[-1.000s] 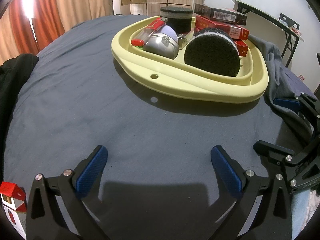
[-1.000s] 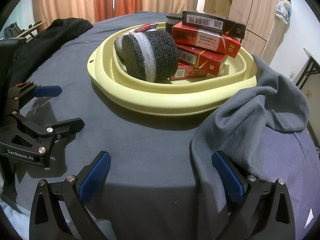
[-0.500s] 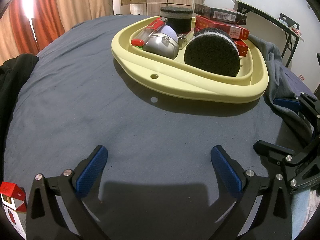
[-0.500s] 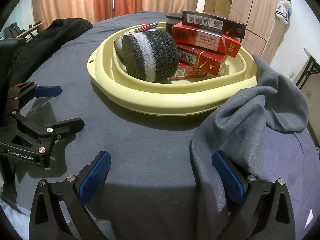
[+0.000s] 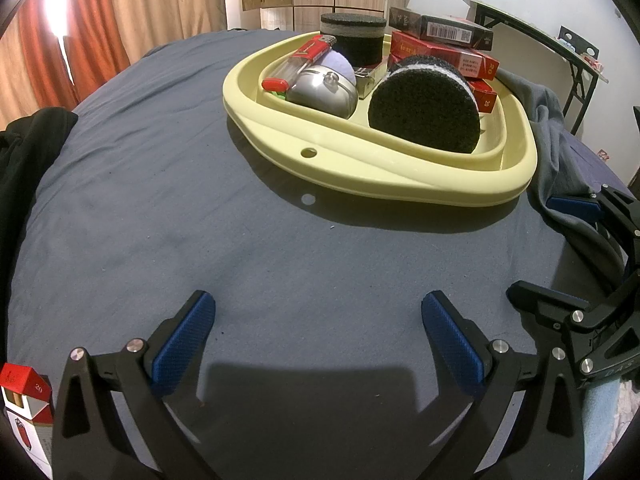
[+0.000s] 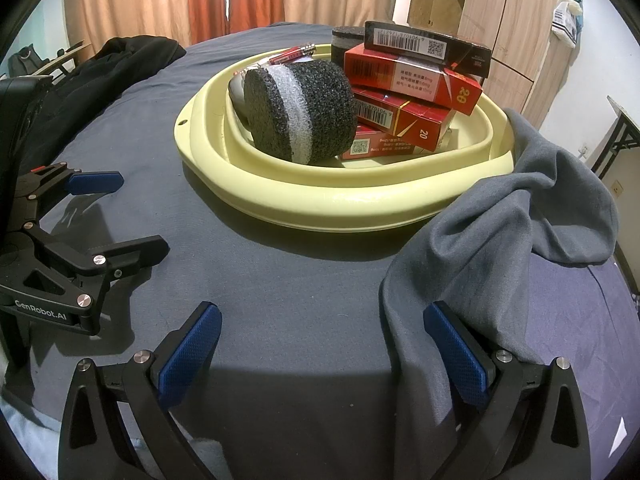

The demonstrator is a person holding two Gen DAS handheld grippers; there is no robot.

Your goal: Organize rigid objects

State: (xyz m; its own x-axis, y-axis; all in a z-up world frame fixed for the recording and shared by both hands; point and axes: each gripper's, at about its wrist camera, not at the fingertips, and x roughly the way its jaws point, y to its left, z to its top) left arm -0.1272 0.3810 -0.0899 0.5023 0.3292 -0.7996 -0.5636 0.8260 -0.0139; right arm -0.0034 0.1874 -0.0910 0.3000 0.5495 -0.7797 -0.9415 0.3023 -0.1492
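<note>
A pale yellow tray (image 5: 400, 178) (image 6: 320, 200) sits on the dark blue sheet. It holds a black foam roll (image 5: 424, 110) (image 6: 300, 112), a second foam puck (image 5: 354, 38), stacked red cigarette boxes (image 6: 404, 88) (image 5: 444, 54), a silver metal case (image 5: 324, 94) and a red lighter (image 5: 304, 60). My left gripper (image 5: 318, 312) is open and empty, well short of the tray. My right gripper (image 6: 320, 322) is open and empty, its right finger against a grey cloth (image 6: 500, 240). Each gripper shows in the other's view, the right one (image 5: 576, 248) and the left one (image 6: 108, 216).
A red and white cigarette pack (image 5: 24, 404) stands at the lower left edge in the left wrist view. Black clothing (image 6: 100, 76) lies at the left. Curtains, a wooden wardrobe (image 6: 500, 8) and a folding table (image 5: 552, 44) stand behind.
</note>
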